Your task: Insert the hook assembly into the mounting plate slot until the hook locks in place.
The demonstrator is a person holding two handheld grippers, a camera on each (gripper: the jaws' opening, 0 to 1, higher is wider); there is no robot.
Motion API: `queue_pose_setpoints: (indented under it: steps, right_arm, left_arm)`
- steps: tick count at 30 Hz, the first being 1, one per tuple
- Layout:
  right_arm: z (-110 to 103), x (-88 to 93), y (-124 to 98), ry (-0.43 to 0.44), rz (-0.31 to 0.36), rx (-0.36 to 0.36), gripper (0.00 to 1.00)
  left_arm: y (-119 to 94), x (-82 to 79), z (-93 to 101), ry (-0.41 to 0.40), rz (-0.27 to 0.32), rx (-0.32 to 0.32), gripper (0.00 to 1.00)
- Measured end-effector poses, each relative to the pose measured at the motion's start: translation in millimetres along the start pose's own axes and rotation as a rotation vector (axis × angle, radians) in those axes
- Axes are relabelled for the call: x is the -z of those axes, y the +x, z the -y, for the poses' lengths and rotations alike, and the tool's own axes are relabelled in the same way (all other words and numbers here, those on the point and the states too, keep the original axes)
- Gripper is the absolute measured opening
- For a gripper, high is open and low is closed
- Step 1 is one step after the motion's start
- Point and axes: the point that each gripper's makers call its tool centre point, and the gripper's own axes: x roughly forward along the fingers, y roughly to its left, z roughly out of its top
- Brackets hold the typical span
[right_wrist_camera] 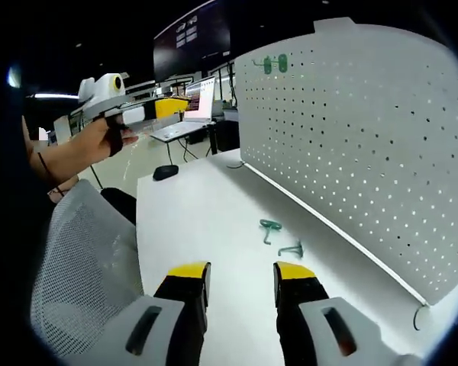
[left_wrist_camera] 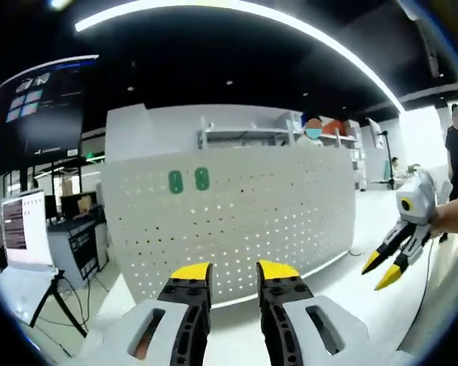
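2 green hooks [right_wrist_camera: 273, 63] already hang high on white pegboard [right_wrist_camera: 366, 137], side by side. 2 more hooks [right_wrist_camera: 270, 226] lie loose on white table [right_wrist_camera: 191, 221] near pegboard's foot, close together, well ahead of right gripper [right_wrist_camera: 240, 274]. Right gripper jaws parted, nothing between them. Left gripper [left_wrist_camera: 234, 272] faces pegboard, jaws apart, grasping nothing. Black mouse [right_wrist_camera: 166, 172] sits at table's far end. Mesh chair back [right_wrist_camera: 84, 259] stands left of table. Monitor [left_wrist_camera: 23, 230] on stand nearby.

The two green hooks [right_wrist_camera: 281, 237] on the table [right_wrist_camera: 206, 229] are too small to make out; the pegboard [right_wrist_camera: 366, 137] runs past the view's edge.
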Motion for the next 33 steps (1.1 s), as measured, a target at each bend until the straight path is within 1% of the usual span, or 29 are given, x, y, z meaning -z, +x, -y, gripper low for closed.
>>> queue_pose_setpoints:
  steps: [3,6,10,15,18,19,22,23,25,28,30,32,33]
  right_arm:
    - [5,-0.3,4,0.005,0.005,0.009,0.32]
    - [10,1.6,8,0.006,0.0,0.014,0.31]
    - [16,1.5,12,0.02,0.012,0.023,0.3]
    - [29,4.7,19,0.038,0.019,0.05,0.27]
    - [37,5.0,23,0.047,0.029,0.067,0.26]
    - [39,5.4,25,0.05,0.03,0.071,0.25]
    - [47,7.2,30,0.051,0.032,0.088,0.25]
    - [49,8.0,33,0.05,0.031,0.089,0.24]
    - [51,9.4,39,0.038,0.028,0.096,0.23]
    - [57,12.8,47,0.022,0.022,0.107,0.2]
    - [62,15.7,53,0.024,0.017,0.118,0.18]
    - [67,17.9,59,0.028,0.017,0.125,0.17]
    - [69,19.2,61,0.029,0.014,0.127,0.17]
  left_arm:
    - [-13,2.3,1.9,-0.002,-0.01,0.006,0.28]
    - [-23,-0.7,5.1,-0.03,-0.005,0.003,0.32]
    - [-37,-9.6,16.3,-0.058,0.021,0.021,0.4]
    - [-50,-9.2,22.5,-0.062,0.025,0.022,0.49]
    - [-56,-5.1,21.2,-0.081,0.021,0.007,0.56]
    - [-58,-3.3,21.3,-0.077,0.023,0.003,0.59]
    - [-61,4.6,20.3,-0.064,0.013,-0.006,0.63]
    - [-63,10.9,18.1,-0.074,0.008,-0.016,0.65]
    - [-65,15.2,18.6,-0.109,0.002,-0.016,0.69]
    - [-67,18.1,21.5,-0.108,0.012,-0.019,0.71]
    - [-67,19.5,23.2,-0.122,0.012,-0.017,0.72]
    - [-68,21.6,24.5,-0.106,0.002,-0.025,0.72]
    - [-68,20.8,24.8,-0.103,0.006,-0.025,0.72]
